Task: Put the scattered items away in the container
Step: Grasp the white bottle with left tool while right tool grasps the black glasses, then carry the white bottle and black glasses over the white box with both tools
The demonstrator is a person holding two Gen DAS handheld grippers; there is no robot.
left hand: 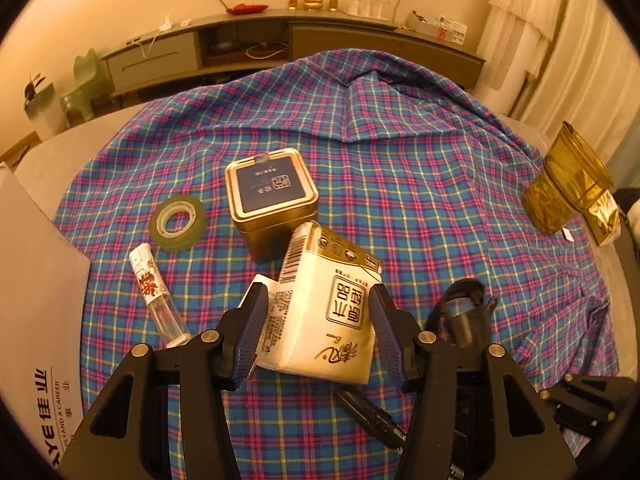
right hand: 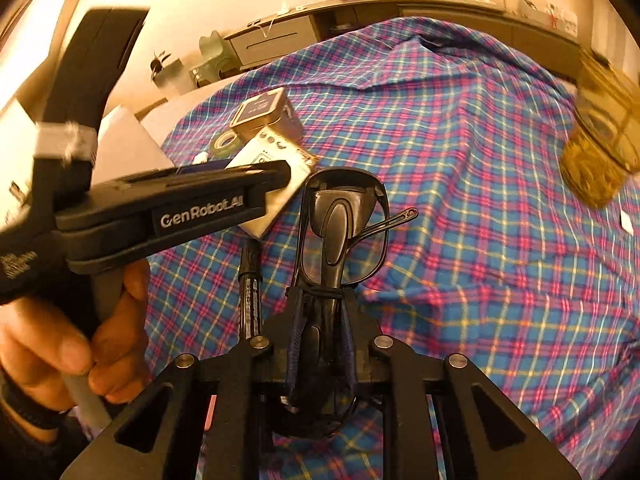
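Note:
My left gripper (left hand: 318, 304) is shut on a cream tissue pack (left hand: 326, 312) and holds it above the plaid cloth; it also shows in the right wrist view (right hand: 276, 184). My right gripper (right hand: 322, 320) is shut on folded black glasses (right hand: 340, 224), also seen in the left wrist view (left hand: 460, 312). On the cloth lie a gold tin with a blue lid (left hand: 272, 196), a tape roll (left hand: 178, 222), a small spray bottle (left hand: 154, 292) and a black pen (left hand: 372, 416). A white cardboard box (left hand: 36, 300) stands at the left.
An amber plastic cup and gold pouch (left hand: 572, 184) sit at the right edge of the plaid cloth (left hand: 440, 184). A low cabinet (left hand: 248, 44) runs along the far wall. The left gripper's body and the person's hand (right hand: 80, 340) fill the right wrist view's left side.

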